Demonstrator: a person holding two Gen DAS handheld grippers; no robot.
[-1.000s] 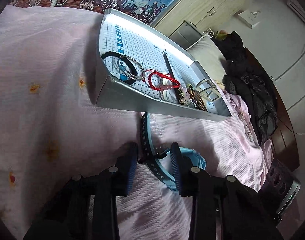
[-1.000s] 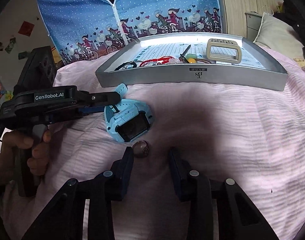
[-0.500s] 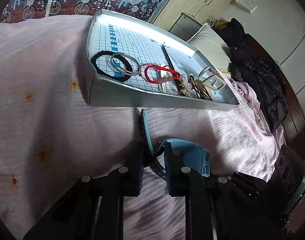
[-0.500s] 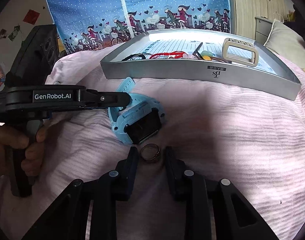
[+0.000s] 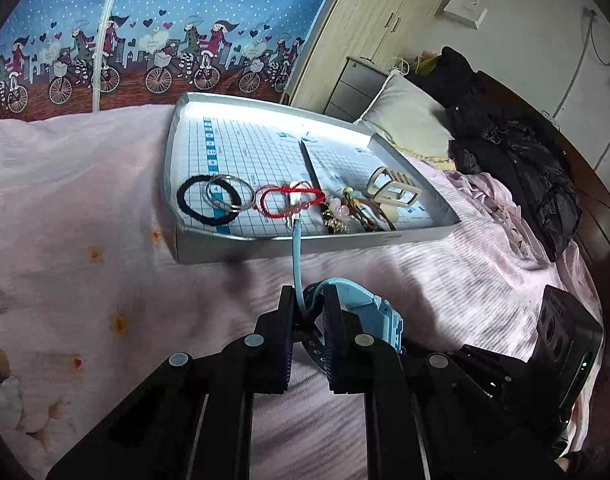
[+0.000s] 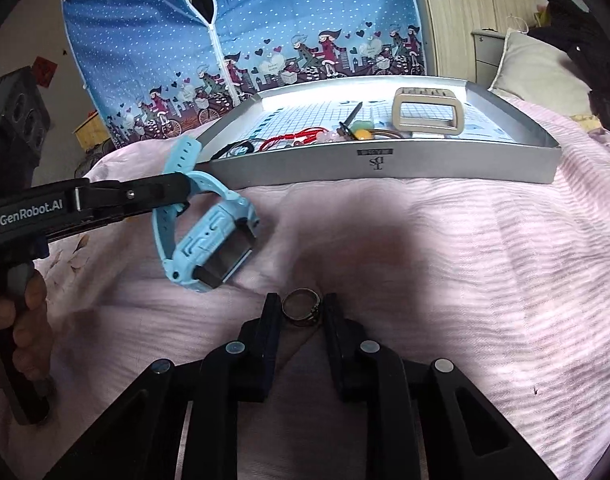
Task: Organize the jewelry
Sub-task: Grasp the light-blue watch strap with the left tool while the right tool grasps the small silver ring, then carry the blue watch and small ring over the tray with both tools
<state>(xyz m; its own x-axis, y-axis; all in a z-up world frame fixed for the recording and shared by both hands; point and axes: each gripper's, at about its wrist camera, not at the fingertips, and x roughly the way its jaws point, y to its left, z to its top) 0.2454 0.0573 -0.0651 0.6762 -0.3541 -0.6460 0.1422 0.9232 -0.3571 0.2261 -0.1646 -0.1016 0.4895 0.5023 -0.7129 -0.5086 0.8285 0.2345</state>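
Here our right gripper is nearly closed around a small dark metal ring on the pink bedspread, short of the silver tray. It looks light, hard and slippery, so we pinch across its band. Our left gripper clamps the soft light-blue watch by its strap, lifted before the tray.

Both your grippers are clamped, low over the bed.
Your left gripper pinches the blue watch's strap, your hand wrapped round its handle; your right gripper holds the ring between its fingers.
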